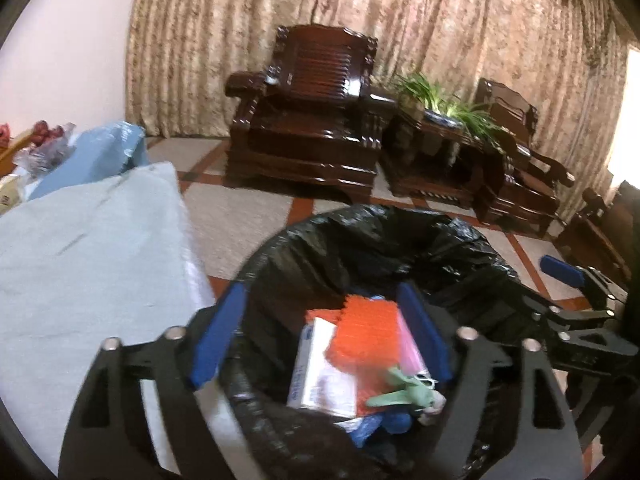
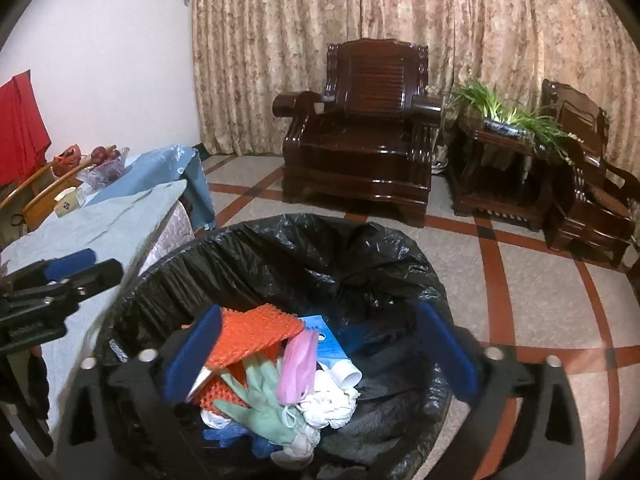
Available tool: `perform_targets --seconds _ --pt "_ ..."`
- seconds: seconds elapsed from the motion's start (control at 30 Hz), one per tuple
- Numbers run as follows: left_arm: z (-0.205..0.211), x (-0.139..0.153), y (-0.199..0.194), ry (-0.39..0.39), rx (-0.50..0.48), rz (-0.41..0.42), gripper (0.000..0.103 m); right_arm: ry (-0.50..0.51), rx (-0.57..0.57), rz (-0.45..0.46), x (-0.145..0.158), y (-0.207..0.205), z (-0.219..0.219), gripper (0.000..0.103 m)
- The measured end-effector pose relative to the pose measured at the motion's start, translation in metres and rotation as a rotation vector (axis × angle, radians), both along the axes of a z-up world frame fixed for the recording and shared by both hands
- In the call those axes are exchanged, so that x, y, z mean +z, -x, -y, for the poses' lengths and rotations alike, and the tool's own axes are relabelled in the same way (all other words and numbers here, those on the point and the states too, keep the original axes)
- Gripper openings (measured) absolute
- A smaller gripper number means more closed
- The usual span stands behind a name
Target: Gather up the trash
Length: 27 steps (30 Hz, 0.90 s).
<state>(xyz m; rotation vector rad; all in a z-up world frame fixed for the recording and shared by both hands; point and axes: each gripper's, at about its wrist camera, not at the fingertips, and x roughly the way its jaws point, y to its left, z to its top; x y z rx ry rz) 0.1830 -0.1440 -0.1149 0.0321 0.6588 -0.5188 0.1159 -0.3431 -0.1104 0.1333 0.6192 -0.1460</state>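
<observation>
Both grippers hang over the black-lined trash bin (image 2: pixel 280 248), beside the tabletop (image 1: pixel 92 248) with its pale blue cloth. Left gripper (image 1: pixel 320 332) jaws wide apart, nothing between them. Right gripper (image 2: pixel 320 356) likewise spread, empty. Trash sits inside the bin: orange mesh (image 2: pixel 256 332), green glove (image 2: pixel 260 404), pink wrapper (image 2: pixel 298 364), white packet (image 1: pixel 320 368).
</observation>
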Motion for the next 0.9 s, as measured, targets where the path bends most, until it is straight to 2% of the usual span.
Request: perform_targets --seconds 0.07,0.23,0.57,0.9 --pt "-0.011 0.007 0.005 -0.009 0.021 0.019 0.090 -0.009 0.013 0.002 0.005 0.003 -0.003 0.097" --pt "-0.042 0.024 0.021 -0.029 0.083 0.036 0.094 -0.042 0.055 0.014 0.022 0.014 -0.018 0.097" --pt "-0.086 0.051 0.065 -0.062 0.188 0.075 0.095 -0.052 0.145 0.042 0.058 0.039 -0.058 0.097" --pt "-0.108 0.078 0.108 -0.046 0.234 0.129 0.095 -0.061 0.173 0.077 0.087 0.070 -0.081 0.097"
